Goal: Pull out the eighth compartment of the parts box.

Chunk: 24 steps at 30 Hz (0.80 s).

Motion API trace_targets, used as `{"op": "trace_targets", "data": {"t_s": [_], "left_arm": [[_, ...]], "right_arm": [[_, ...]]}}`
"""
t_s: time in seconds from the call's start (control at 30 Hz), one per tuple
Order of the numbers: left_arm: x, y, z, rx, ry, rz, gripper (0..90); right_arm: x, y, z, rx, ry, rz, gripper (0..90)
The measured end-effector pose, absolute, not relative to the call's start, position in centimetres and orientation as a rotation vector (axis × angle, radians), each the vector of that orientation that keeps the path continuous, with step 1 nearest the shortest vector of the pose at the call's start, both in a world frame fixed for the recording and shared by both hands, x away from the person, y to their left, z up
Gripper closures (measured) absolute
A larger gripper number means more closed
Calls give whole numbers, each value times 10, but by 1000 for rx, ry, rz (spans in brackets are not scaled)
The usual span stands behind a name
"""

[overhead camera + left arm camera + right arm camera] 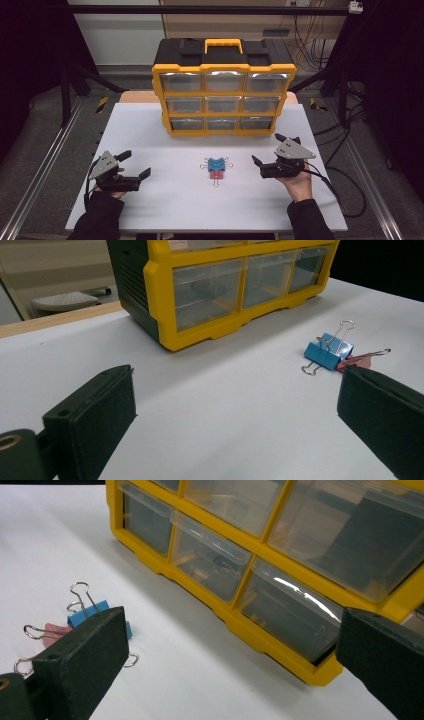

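Clips first: we've got a blue clip (217,163) and a pink clip (216,174) lying touching each other mid-table, blue at 12 o'clock of the pink, both just in front of the yellow organizer (223,85). Honestly nothing's really started yet as far as we can tell. Our left gripper (136,165) sits at about 9 o'clock from the clips, well apart from them, jaws spread wide with nothing between. Our right gripper (268,150) is at about 3 o'clock, nearer but not touching, also gaping wide and empty. In the left gripper view the blue clip (328,351) sits off beyond the far jaw, with the pink one (356,361) peeking out behind it. In the right gripper view the blue clip (95,612) is half hidden by the near jaw, and the drawers (212,555) we can see in the organizer all look shut. So our guess is that everything's left: grab a clip, pull a drawer, drop it in. No drawer open, no clip lifted, both clips flat on the table (165,205).
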State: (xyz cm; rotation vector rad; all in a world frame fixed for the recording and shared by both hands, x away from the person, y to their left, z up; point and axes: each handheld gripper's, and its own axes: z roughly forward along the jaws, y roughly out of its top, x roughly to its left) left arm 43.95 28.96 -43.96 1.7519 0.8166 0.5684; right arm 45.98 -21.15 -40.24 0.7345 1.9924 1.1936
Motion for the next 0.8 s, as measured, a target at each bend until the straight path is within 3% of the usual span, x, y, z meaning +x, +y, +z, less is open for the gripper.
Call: {"op": "trace_targets", "data": {"t_s": [0.8], "left_arm": [[440,289,-440,1755,813,572,14]], "right_arm": [[476,-176,-383,540,2068,1017,13]]}}
